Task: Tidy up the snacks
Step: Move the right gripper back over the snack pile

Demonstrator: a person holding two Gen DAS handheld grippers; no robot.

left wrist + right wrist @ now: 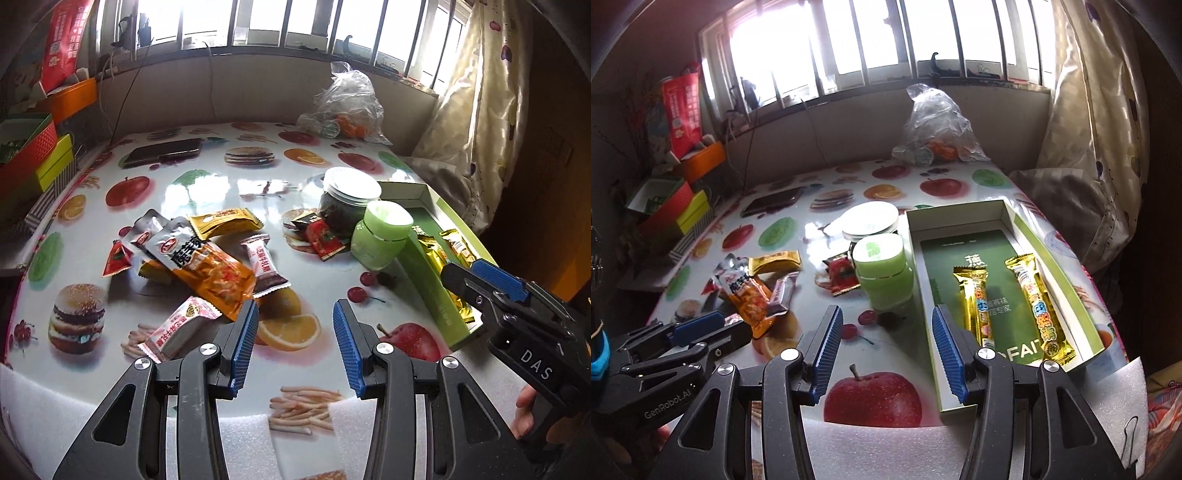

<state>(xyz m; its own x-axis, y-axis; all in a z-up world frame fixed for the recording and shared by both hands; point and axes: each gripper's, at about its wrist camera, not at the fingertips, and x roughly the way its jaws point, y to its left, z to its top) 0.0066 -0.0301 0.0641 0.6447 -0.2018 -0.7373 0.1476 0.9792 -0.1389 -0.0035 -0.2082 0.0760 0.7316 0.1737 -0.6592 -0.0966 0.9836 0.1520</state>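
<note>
Here, crinkly foil snack packets (pixel 207 266), glossy tablecloth (pixel 221 184), rectangular green box (pixel 1008 229)

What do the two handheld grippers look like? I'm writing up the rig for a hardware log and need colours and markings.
Both share one design: matte black skeletal linkages with triangular cut-outs, silver round pivot bolts, and two flat fingers faced with ribbed blue pads. The left gripper shows white "GenRobot.AI" lettering on its body in the right wrist view. The right gripper carries white "DAS" lettering in the left wrist view. No cables visible.

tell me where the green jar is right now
In the right wrist view the green jar stands upright left of the open green box, just in front of the white-lidded dark jar, with a red packet to its left.
</note>
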